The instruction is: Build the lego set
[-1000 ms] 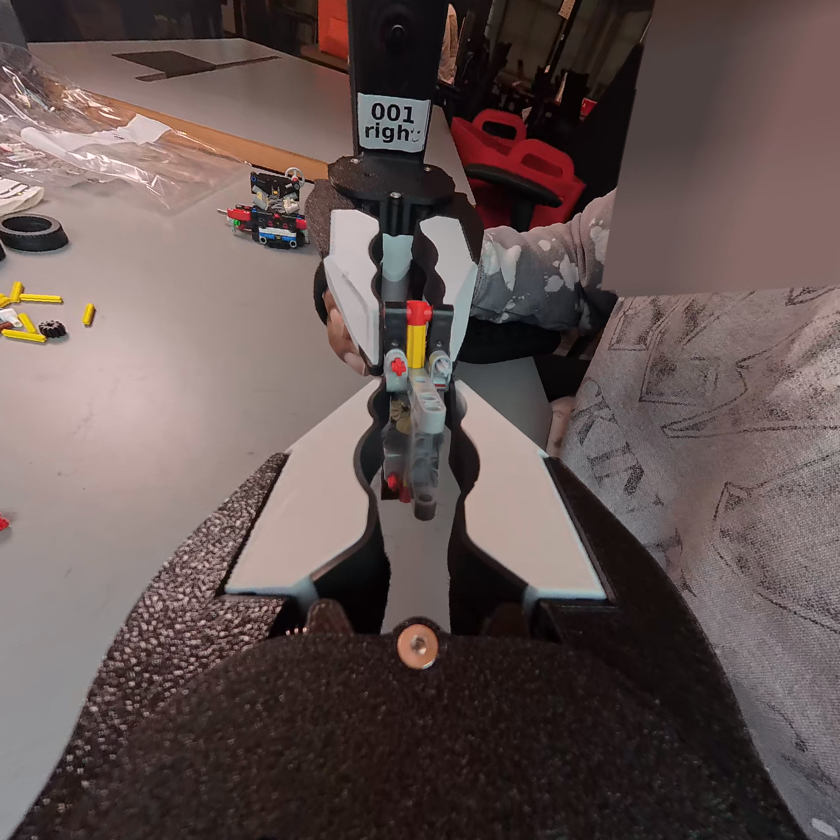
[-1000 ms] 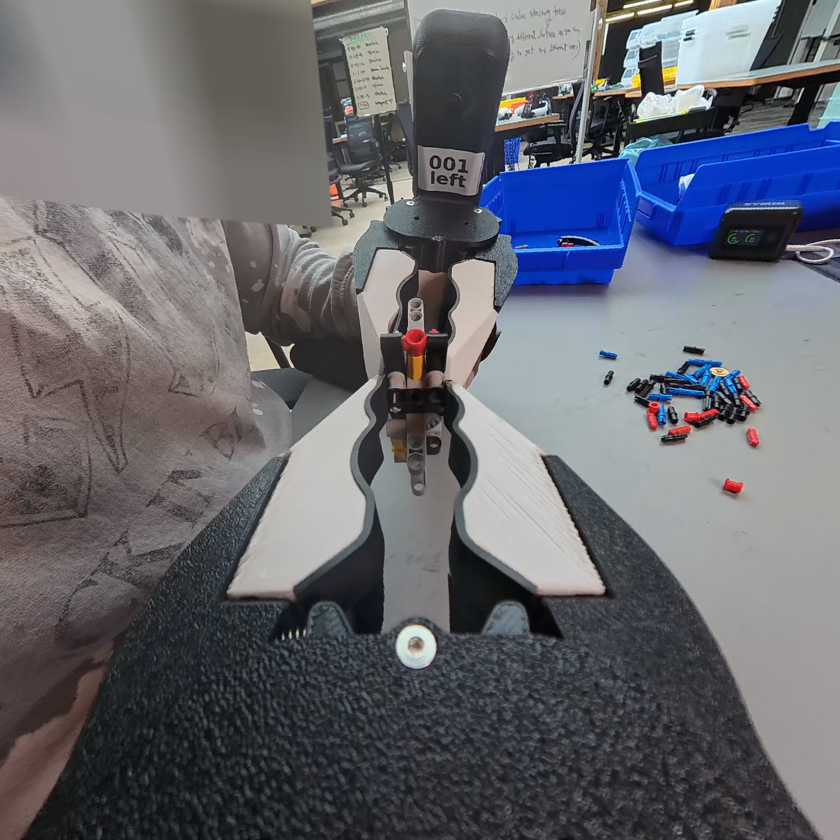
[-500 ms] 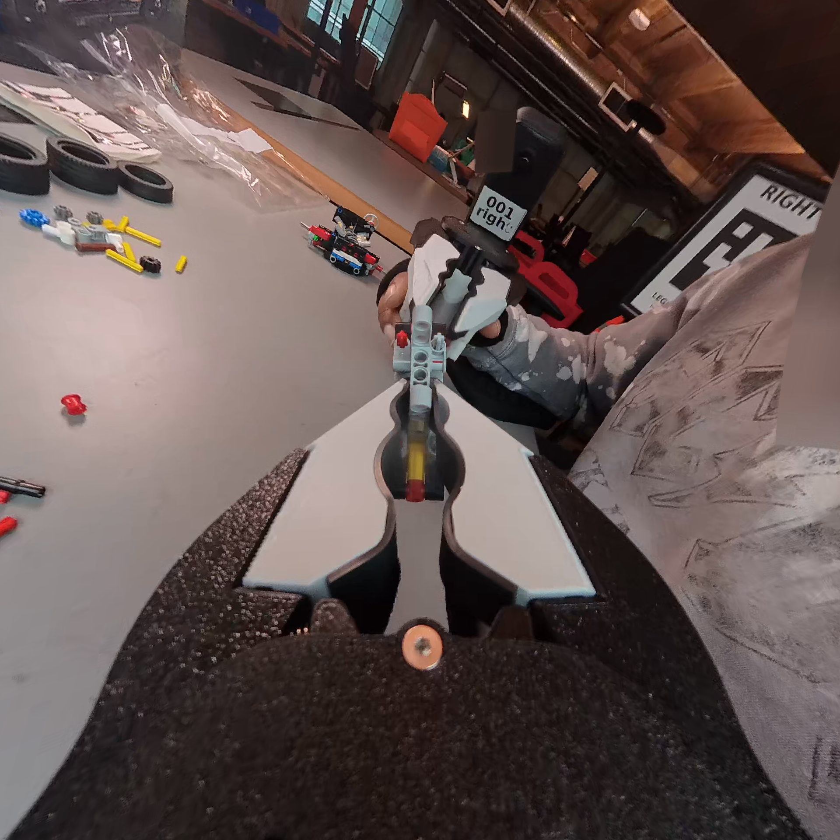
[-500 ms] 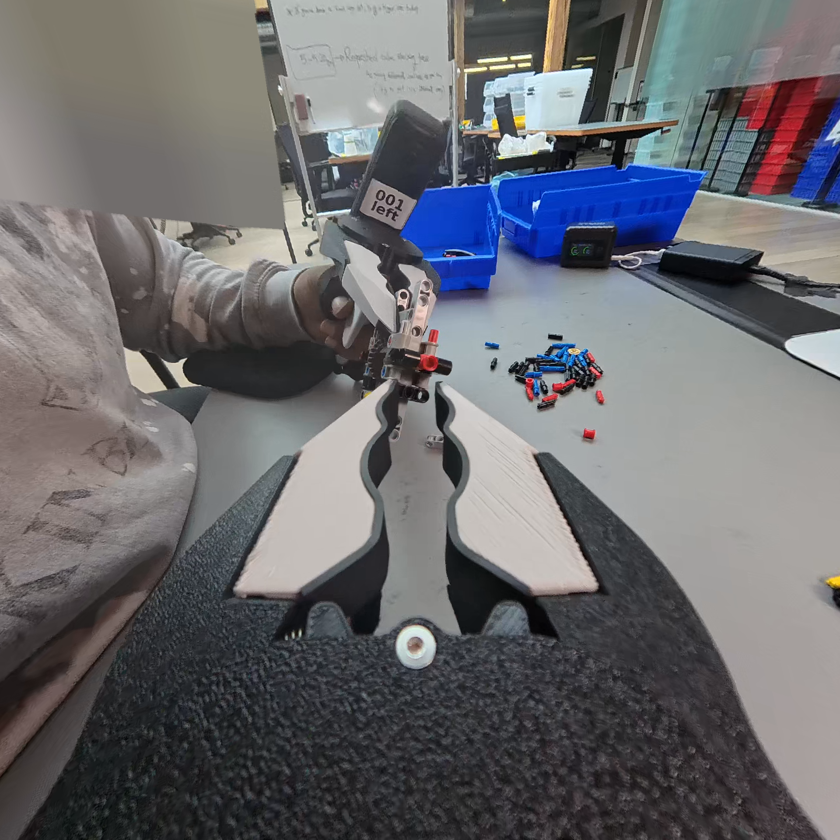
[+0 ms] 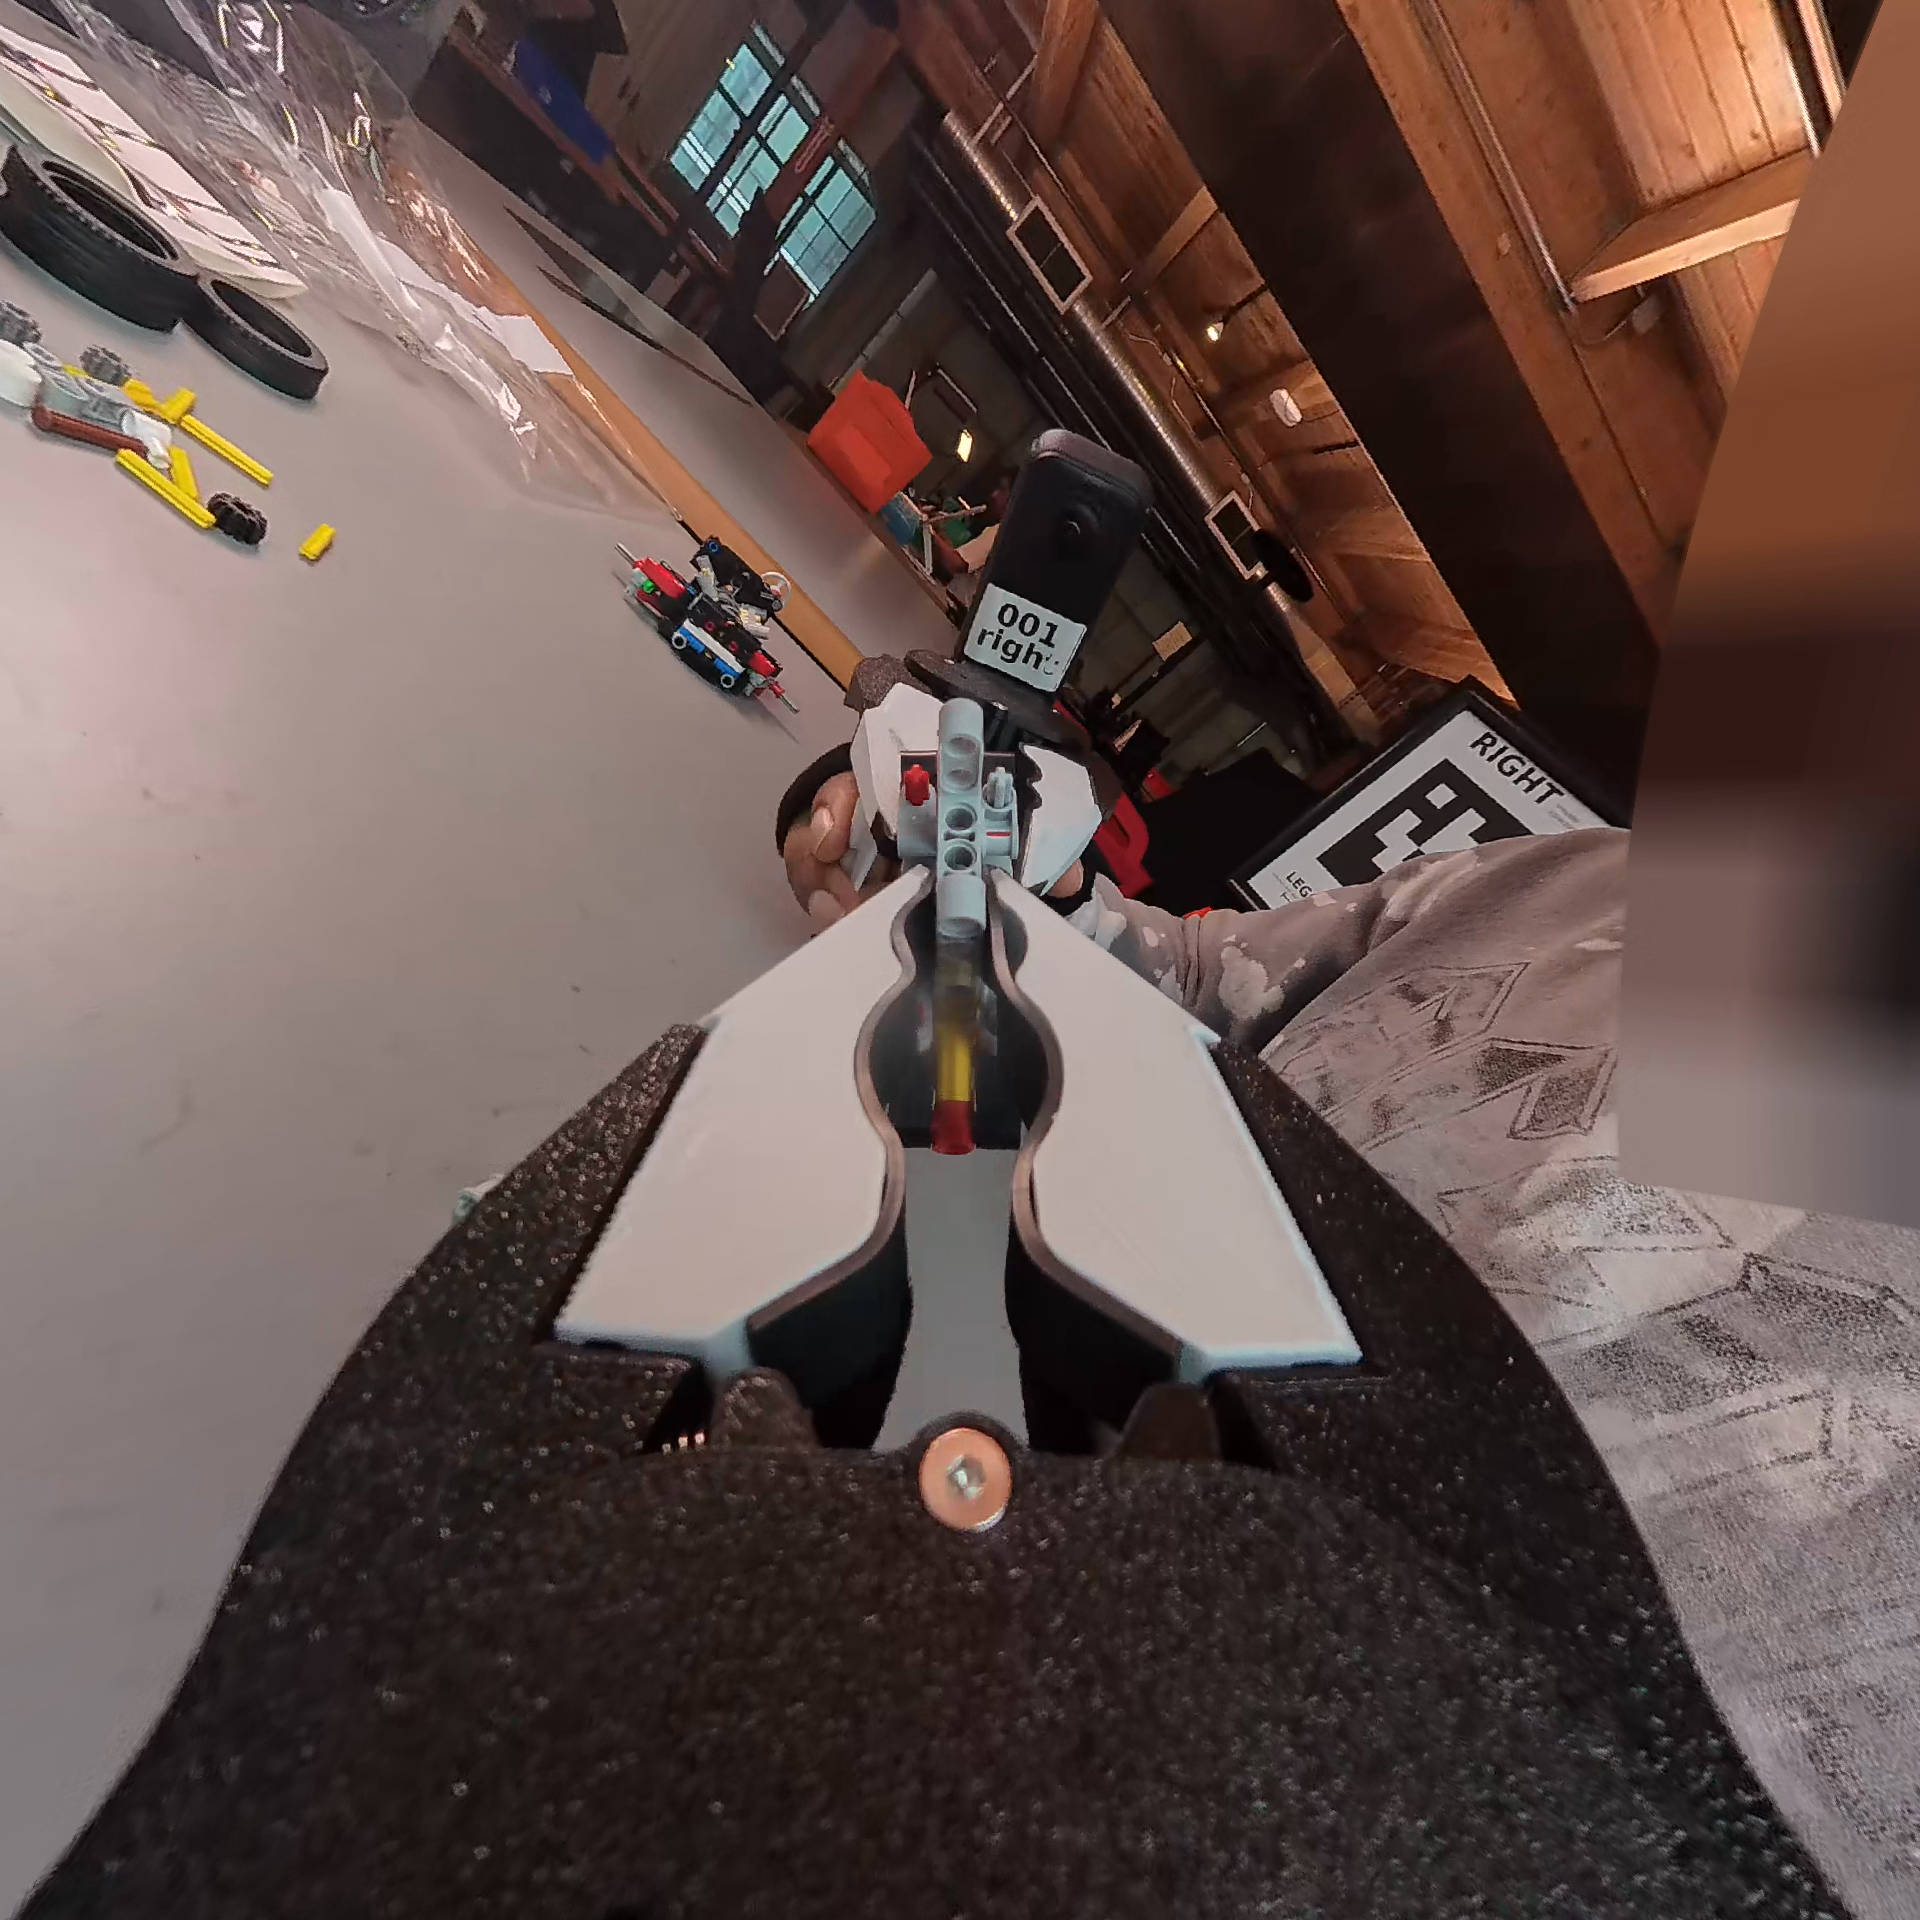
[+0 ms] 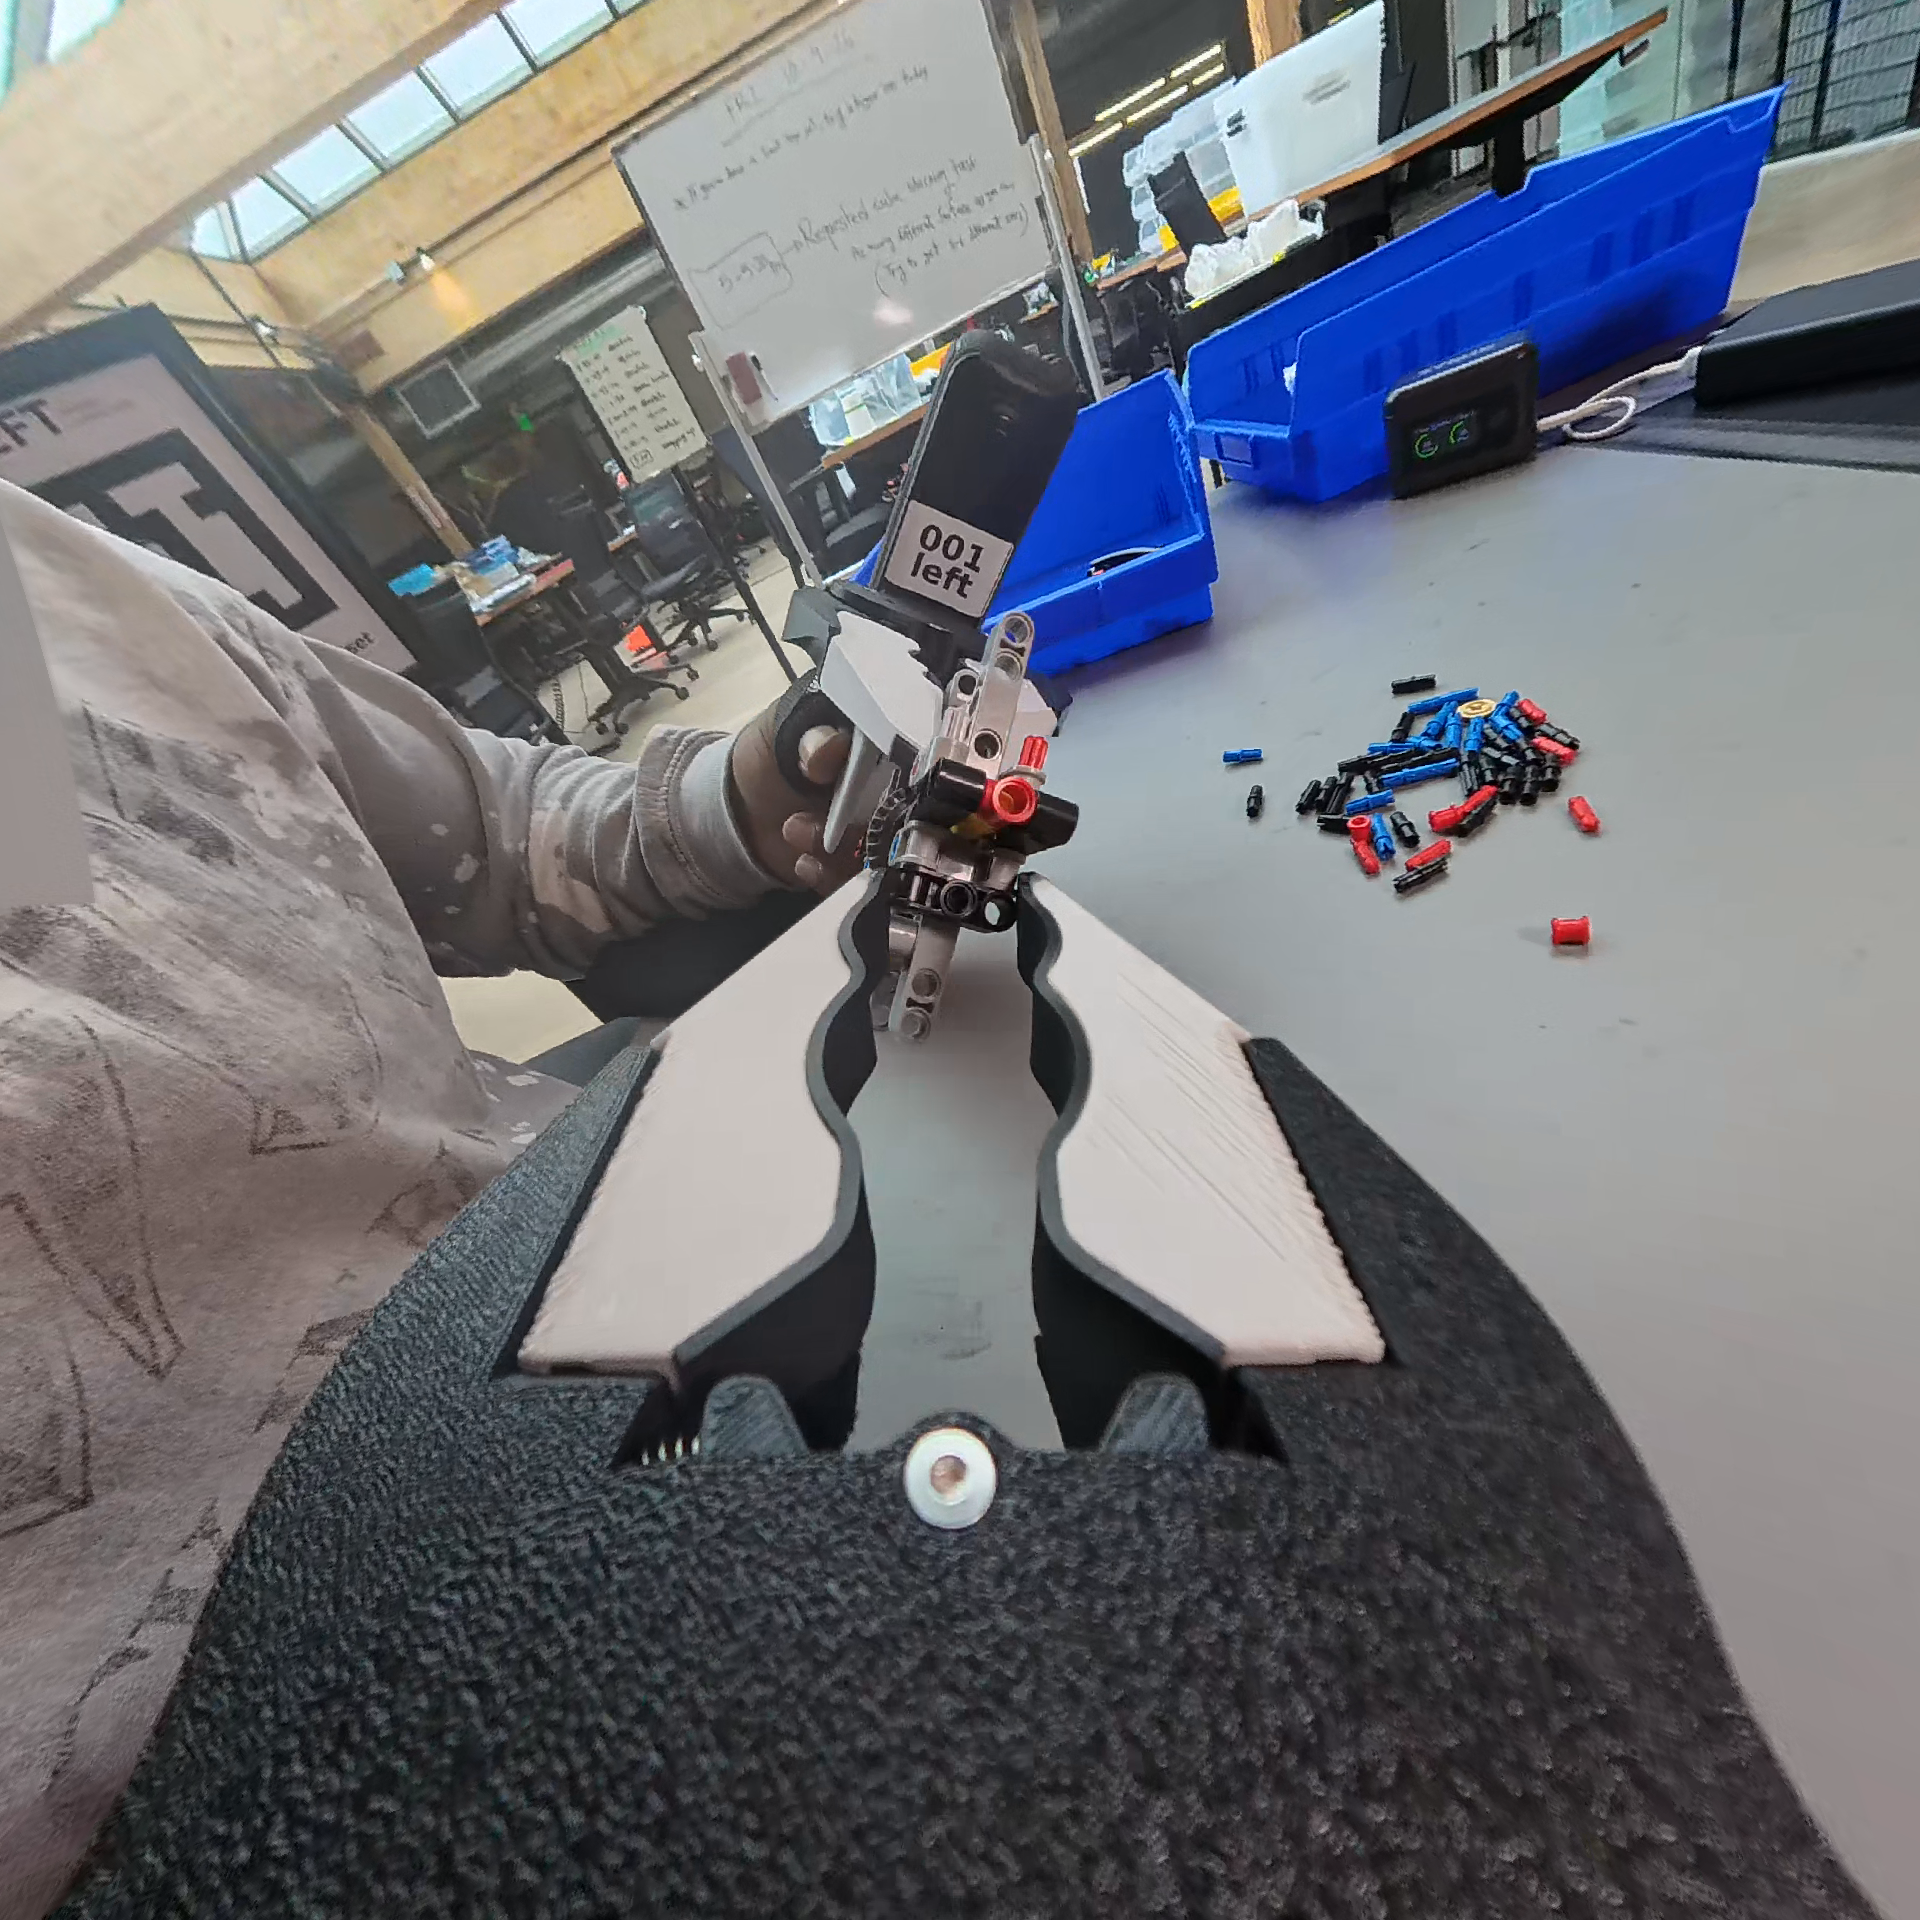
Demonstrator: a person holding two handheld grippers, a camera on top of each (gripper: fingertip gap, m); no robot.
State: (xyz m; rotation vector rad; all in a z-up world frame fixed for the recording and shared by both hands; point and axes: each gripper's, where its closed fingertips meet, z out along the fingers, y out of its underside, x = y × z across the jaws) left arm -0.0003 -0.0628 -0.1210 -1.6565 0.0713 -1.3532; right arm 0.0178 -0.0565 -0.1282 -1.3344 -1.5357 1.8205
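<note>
A small lego assembly (image 5: 958, 821) of grey beams, black connectors and red pins is held in the air above the grey table (image 5: 312, 935). My left gripper (image 5: 958, 894) is shut on it. The assembly's yellow axle (image 5: 954, 1060) with a red end lies back between the left fingers. In the right wrist view the assembly (image 6: 971, 727) stands tilted at the tips of my right gripper (image 6: 945, 894). The right jaws are open and stand closely around its lower black part. The left gripper's finger (image 6: 873, 696) shows behind it. A right finger (image 5: 883, 758) shows past the assembly in the left wrist view.
A pile of blue, black and red pins (image 6: 1455, 758) and a loose red bush (image 6: 1569, 930) lie on the table to the right. Blue bins (image 6: 1132, 551) and a black device (image 6: 1460, 426) stand behind. Tyres (image 5: 104, 229), yellow axles (image 5: 197, 447) and a small built model (image 5: 717, 623) lie left. The tips of both grippers are at nearly the same place.
A second ago both grippers held the assembly. The right let go, and the left turned it so the yellow axle points back. Both grippers tilted upward; the right tips are around it again.
</note>
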